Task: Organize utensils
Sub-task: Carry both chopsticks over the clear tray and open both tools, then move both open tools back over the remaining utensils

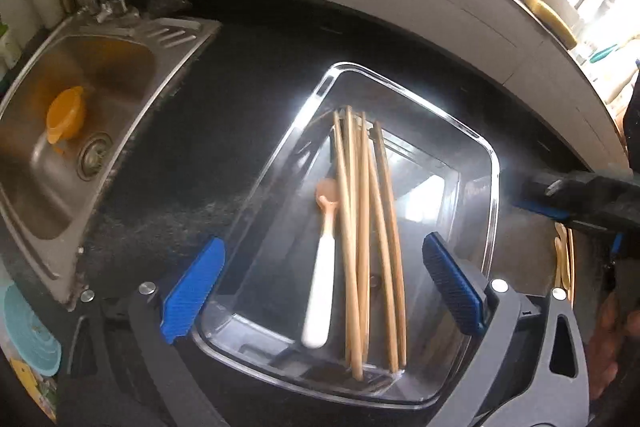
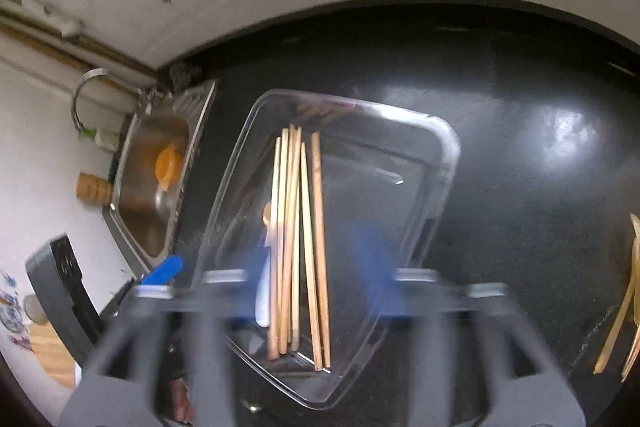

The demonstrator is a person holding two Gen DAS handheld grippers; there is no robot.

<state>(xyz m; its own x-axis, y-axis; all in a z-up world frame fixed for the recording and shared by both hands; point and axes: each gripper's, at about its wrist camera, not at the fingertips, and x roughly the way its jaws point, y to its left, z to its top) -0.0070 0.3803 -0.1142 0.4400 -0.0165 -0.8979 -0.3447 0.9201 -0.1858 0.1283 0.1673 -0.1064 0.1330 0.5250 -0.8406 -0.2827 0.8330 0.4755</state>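
1. Chopsticks (image 1: pixel 362 247): bundle of bamboo sticks lying lengthwise in a clear plastic tray (image 1: pixel 486 163), tips toward the far end, fanned slightly at the near end.
2. Spoon (image 1: pixel 322 267) with white handle and tan bowl lies in the same tray, just left of the chopsticks and touching them.
3. Tray sits on the black countertop (image 1: pixel 240 75), right of the steel sink (image 1: pixel 52 187); an orange bowl (image 1: pixel 66 115) is in the sink by the drain.
4. Left gripper (image 1: pixel 320 291): jaws spread wide above the near part of the tray, nothing gripped.
5. Right gripper (image 2: pixel 320 275): motion-blurred, blue pads apart over the tray's near end, chopsticks showing between them, no contact visible.
6. More wooden utensils (image 2: pixel 628 299) lie on the countertop at the right, well apart from the tray.
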